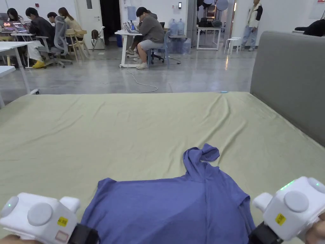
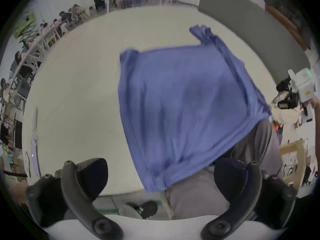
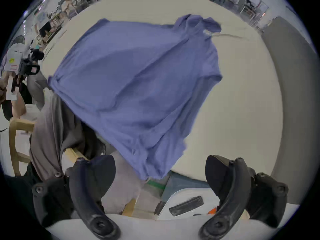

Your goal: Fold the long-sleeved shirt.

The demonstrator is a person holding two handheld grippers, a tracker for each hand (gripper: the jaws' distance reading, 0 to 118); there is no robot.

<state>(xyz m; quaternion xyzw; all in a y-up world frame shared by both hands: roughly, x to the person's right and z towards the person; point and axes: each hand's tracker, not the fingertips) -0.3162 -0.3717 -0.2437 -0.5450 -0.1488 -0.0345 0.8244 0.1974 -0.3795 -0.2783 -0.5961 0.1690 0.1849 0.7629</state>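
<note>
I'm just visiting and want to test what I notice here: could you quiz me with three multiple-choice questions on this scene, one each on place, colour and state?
1. Where does the blue-purple fabric shirt lie?
A. on the pale green bed sheet
B. on the floor
C. on a chair

2. What colour is the padded headboard?
A. red
B. grey
C. yellow

3. How do the left gripper and right gripper stand?
A. both open
B. both shut on the shirt
C. one open, one shut

Answers: 1 A, the shirt spreads over the sheet; 2 B, grey upholstery rises at the right; 3 A, each gripper view shows wide-apart jaws holding nothing.
</note>
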